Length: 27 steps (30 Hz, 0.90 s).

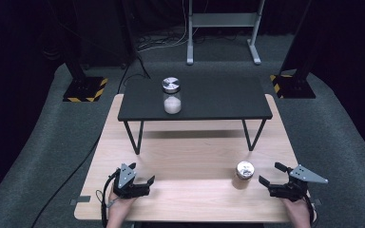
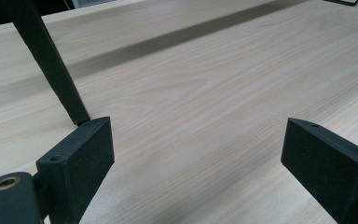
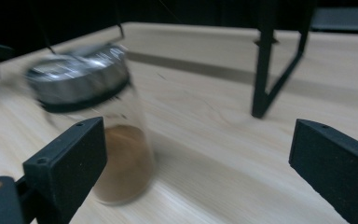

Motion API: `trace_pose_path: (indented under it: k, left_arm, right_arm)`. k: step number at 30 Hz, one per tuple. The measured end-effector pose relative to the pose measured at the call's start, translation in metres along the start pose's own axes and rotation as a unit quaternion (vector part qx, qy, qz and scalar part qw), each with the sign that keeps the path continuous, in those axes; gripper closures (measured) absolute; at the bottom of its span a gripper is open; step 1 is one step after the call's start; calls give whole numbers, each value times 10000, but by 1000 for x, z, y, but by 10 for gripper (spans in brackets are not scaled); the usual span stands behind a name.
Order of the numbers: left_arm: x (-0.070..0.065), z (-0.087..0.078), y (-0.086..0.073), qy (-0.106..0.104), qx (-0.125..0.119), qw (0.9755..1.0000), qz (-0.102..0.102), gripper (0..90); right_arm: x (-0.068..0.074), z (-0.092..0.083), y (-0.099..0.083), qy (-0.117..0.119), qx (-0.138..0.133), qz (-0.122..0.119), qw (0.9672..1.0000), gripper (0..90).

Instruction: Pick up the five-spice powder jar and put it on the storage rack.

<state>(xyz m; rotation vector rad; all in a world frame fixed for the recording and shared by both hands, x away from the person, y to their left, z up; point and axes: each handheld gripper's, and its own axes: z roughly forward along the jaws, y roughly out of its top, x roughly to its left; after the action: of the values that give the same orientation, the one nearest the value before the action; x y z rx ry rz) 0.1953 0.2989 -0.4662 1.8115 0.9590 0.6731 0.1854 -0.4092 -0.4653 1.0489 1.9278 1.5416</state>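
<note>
The right tongs (image 3: 196, 163) stand released with nothing gripped, the little glass jar of brown powder (image 3: 107, 135) upright on the surface (image 1: 185, 156) just beside one pad; the left tongs (image 1: 135, 183) rest wide apart and empty, well away. That jar looks light, hard, slick and breakable, so I'd clamp the glass body below its metal lid (image 1: 244, 168). The black stand (image 1: 195, 99) carrying a white-filled jar (image 1: 172, 95) sits well behind, blocking nothing.

white-powder jar (image 1: 172, 95) upright on black shelf (image 1: 218, 102), wooden table (image 1: 180, 152).
</note>
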Motion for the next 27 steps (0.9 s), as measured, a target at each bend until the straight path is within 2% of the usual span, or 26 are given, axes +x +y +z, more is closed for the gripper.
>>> trace_pose_path:
  k: [3, 10, 27]
  left_arm:
    - [0, 0, 0, 2, 5, 10000, 0, 88]
    - [0, 0, 0, 1, 7, 10000, -4, 88]
    - [-1, 0, 0, 7, 10, 10000, 10, 88]
  right_arm:
    - [0, 1, -2, 177, -115, -67, 9998, 20]
    - [5, 8, 3, 447, -49, -207, 9988, 17]
    - [25, 37, 14, 670, 345, -527, 9958, 37]
